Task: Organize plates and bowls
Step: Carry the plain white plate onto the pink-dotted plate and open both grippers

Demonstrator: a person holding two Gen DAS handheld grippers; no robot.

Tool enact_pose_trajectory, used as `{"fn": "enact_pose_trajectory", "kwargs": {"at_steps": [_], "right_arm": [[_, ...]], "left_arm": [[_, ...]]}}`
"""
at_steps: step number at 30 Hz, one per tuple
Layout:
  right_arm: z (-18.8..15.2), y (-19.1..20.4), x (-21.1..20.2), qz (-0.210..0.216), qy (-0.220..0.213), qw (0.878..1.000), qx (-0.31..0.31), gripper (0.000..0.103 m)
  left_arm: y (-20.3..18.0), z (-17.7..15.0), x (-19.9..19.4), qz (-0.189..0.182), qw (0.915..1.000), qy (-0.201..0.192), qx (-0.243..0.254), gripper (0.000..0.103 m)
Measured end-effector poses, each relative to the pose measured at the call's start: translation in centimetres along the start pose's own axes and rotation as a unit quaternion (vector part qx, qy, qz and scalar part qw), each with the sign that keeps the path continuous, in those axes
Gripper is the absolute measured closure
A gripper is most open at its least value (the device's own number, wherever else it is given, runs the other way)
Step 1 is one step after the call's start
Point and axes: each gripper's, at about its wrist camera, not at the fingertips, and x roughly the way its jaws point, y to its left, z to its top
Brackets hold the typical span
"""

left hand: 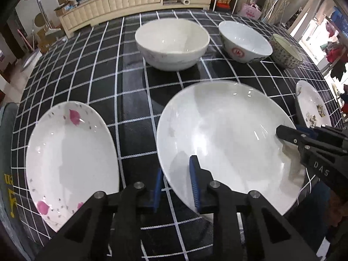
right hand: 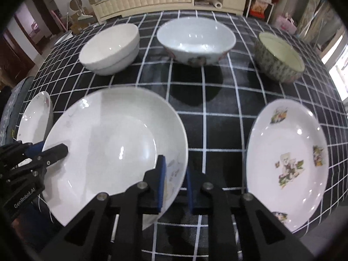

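Note:
A large plain white plate point(left hand: 224, 134) point(right hand: 113, 143) sits in the middle of the checked tablecloth. My left gripper point(left hand: 176, 187) is shut on its near left rim; it also shows in the right wrist view point(right hand: 51, 152). My right gripper point(right hand: 175, 182) is shut on its near right rim; it also shows in the left wrist view point(left hand: 289, 133). A pink-flower plate point(left hand: 69, 158) point(right hand: 35, 115) lies to the left. A plate with flower prints point(right hand: 287, 163) point(left hand: 313, 106) lies to the right. Three bowls stand behind: plain white point(left hand: 171, 43) point(right hand: 109, 49), white with red mark point(left hand: 244, 41) point(right hand: 195, 41), patterned point(left hand: 286, 51) point(right hand: 279, 56).
The black tablecloth with white grid point(left hand: 130, 91) covers the table. A cream sideboard point(left hand: 130, 2) stands beyond the far edge. A grey chair back point(left hand: 6, 130) is at the left edge.

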Motion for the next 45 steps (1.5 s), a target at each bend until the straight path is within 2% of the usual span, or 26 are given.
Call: {"fn": "enact_pose_trajectory", "kwargs": {"at_steps": [5,11,19,24,36,45], "right_arm": [[-0.3,-0.4,0.4,0.011,0.008,1.0,0.016,0.085],[-0.9,1.2,-1.2,0.0,-0.015,1.0,0.004,0.085],[0.3,4.1,-3.7,0.004,-0.051,0.999,-0.02,0.085],[1.5,7.6,-4.0,0.012,-0.065,0.997,-0.039,0.085],[3.1,16.3,-0.3,0.057,-0.041,0.992,-0.106,0.086],[3.5,19.0,1.7,0.059,-0.025,0.99,-0.126,0.086]], "left_arm": [[0.1,-0.6,-0.4,0.003,1.0,-0.001,-0.007,0.085],[0.8,-1.2,-2.6,0.019,0.9995,-0.027,-0.001,0.085],[3.7,-1.9,-6.5,0.03,0.9972,-0.064,-0.023,0.085],[7.3,-3.1,-8.0,0.033,0.995,-0.077,-0.055,0.085],[16.5,-6.4,-8.3,0.069,0.9881,-0.062,-0.122,0.085],[19.4,-7.6,-6.7,0.072,0.9853,-0.052,-0.146,0.085]]}}
